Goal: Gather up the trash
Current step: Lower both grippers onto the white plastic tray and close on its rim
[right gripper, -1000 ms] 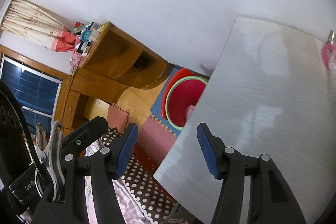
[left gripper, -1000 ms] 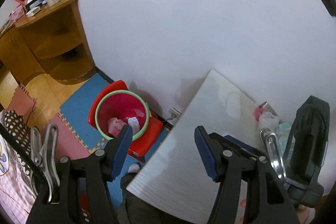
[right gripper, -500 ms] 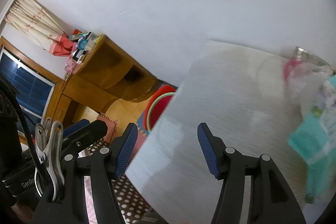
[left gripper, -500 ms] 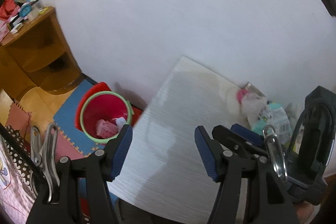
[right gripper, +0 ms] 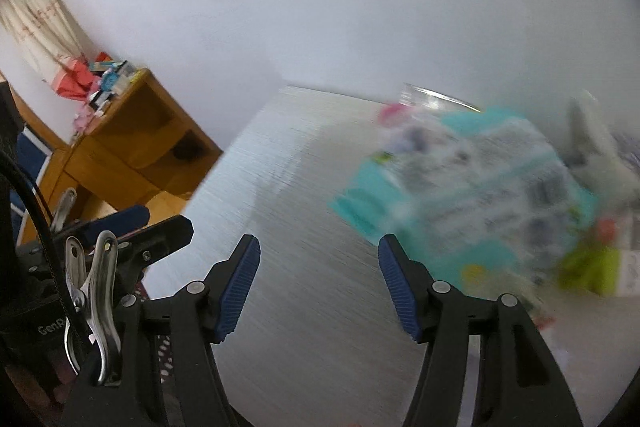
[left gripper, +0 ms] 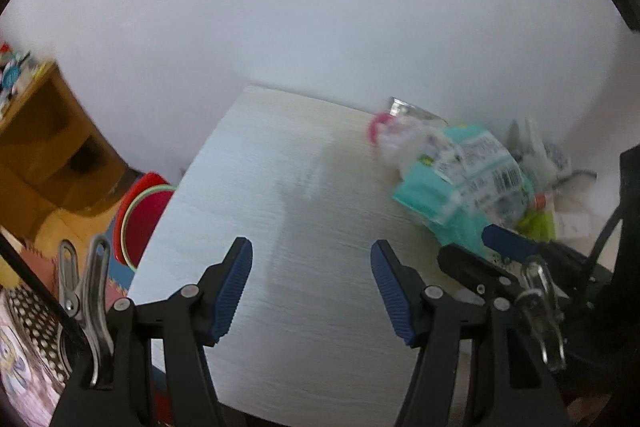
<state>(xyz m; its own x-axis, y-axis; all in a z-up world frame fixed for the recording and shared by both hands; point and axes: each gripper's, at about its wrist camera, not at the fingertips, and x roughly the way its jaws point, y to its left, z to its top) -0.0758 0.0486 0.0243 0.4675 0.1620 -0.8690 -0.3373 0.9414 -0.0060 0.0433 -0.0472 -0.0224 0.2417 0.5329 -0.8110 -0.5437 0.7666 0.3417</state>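
Both the left gripper [left gripper: 311, 285] and the right gripper [right gripper: 319, 283] gape empty; a blurred teal packet [right gripper: 460, 195], probably trash, lies ahead-right of each.

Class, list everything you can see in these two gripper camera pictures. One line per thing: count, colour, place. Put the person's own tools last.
table: one, pale wood grain, against the white wall
teal packet: one, teal and white, on the table's far right
clear jar: one, see-through with a pink part, behind the packet by the wall
other litter: several blurred pieces, lime green, white and red, right of the packet; count unclear
bin: one, red with a pale green rim, on the floor left of the table
wooden shelf: one, brown, left by the wall, small items on top
curtain: one, cream, far left
left gripper: one, black with blue pads, open, empty, over the table
right gripper: one, black with blue pads, open, empty, over the table
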